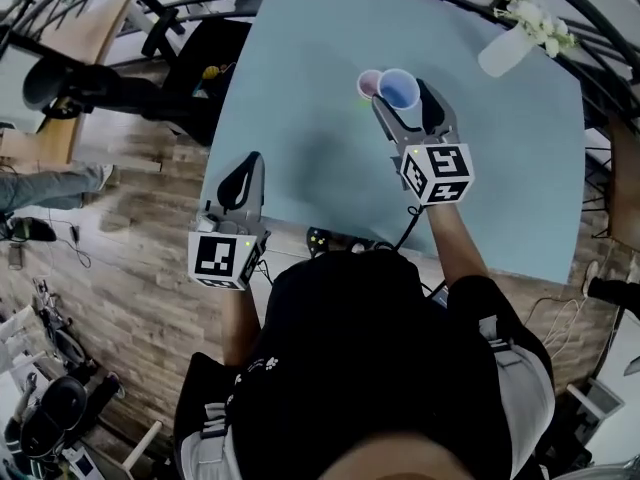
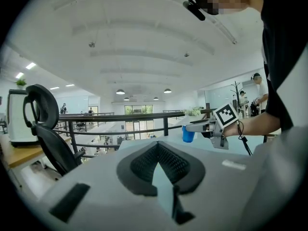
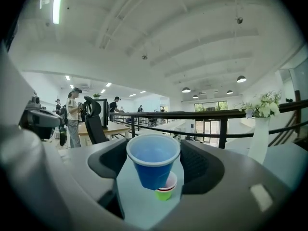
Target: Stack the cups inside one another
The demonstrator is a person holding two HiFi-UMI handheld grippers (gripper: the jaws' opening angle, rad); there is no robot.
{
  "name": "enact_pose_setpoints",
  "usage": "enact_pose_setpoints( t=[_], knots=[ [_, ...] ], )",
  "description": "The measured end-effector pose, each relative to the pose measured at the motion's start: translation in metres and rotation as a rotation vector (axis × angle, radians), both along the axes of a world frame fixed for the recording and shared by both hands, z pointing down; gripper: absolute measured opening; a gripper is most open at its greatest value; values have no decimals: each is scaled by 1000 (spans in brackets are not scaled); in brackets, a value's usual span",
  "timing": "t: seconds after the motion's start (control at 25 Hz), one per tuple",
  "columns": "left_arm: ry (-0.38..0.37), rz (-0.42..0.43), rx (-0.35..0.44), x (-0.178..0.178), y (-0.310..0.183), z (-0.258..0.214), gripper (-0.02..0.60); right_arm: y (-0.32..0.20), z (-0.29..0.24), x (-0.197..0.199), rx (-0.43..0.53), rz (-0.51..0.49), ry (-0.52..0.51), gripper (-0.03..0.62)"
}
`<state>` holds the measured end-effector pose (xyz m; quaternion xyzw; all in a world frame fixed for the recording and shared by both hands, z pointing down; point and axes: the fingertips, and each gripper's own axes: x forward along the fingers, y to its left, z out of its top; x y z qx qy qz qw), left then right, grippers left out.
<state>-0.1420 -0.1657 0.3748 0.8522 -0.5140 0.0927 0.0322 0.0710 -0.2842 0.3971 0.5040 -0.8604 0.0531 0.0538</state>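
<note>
From the head view, a smooth, matte pale-blue worktop (image 1: 300, 118) carries a tapered blue cup (image 1: 399, 90) with a glossy round rim, standing just beside a paler pink cup (image 1: 368, 83). The right claw (image 1: 402, 94) reaches to the blue cup with one grey finger on each side of it. The left claw (image 1: 252, 163) hangs over the worktop's near-left edge, well apart from the cups, its dark ribbed pads drawn together. A white vase (image 1: 505, 53) of pale flowers stands at the far right corner. In the left gripper view, the left claw (image 2: 157, 150) shows its pad tips meeting in a peak, with nothing between them; beyond it the blue cup (image 2: 188, 134) sits at the tip of the right claw (image 2: 190, 127). In the right gripper view, the right claw (image 3: 154, 153) is closed on the blue cup (image 3: 153, 165), both textured pads touching its rim. Just behind and lower, a red-rimmed pink cup (image 3: 170, 182) sits over a green cup (image 3: 163, 195).
</note>
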Motion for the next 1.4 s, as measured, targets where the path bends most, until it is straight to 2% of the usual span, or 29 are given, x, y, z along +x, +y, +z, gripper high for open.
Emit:
enact_pose_setpoints(
  t=[0.64,0.88,1.4],
  knots=[
    [-16,-124,-20,-27,-16,3,-8,-60,58,-17,-76,-46,39,357],
    [-26,-132,-35,-25,-23,6,-9,-75,76,-18,-81,-58,48,357],
    [-39,-155,-54,-25,-27,12,-8,-83,117,-20,-156,-78,95,359]
  ],
)
